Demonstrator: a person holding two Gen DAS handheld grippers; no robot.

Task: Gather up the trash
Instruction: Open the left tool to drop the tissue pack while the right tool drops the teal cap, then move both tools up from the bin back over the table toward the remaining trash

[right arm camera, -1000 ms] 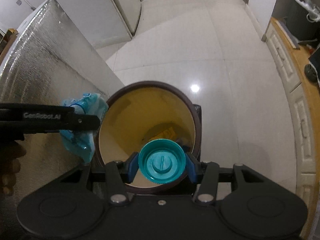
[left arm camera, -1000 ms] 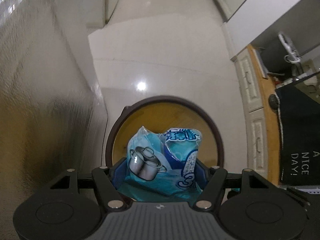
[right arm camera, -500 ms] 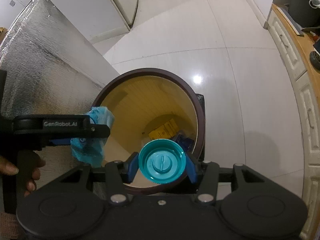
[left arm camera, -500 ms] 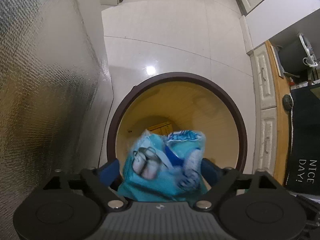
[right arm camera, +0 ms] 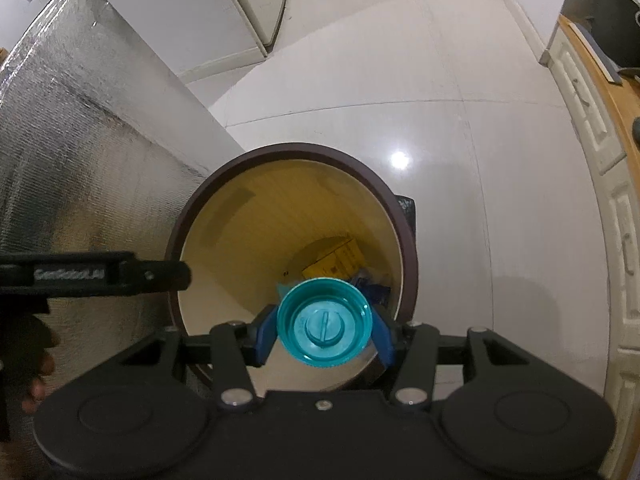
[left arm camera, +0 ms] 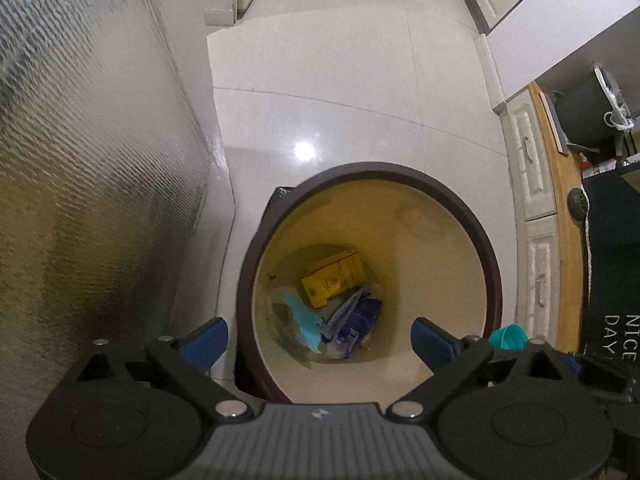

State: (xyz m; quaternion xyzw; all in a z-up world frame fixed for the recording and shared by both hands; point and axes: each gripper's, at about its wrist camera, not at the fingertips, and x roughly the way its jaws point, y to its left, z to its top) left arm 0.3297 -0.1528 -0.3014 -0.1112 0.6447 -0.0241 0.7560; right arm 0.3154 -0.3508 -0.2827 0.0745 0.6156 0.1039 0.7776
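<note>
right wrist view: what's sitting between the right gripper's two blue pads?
A teal lid, clamped between the right gripper pads above the open bin. It shows plainly in the right wrist view.

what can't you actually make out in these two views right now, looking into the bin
- Left wrist view: print on the yellow packet and blue wrapper in the bin is too small to read.
- Right wrist view: the teal cap in the right gripper hides most of that trash.
- Right wrist view: the left gripper is cut off by the edge.

Both wrist views steeply above bin (left arm camera: 494,280)
</note>
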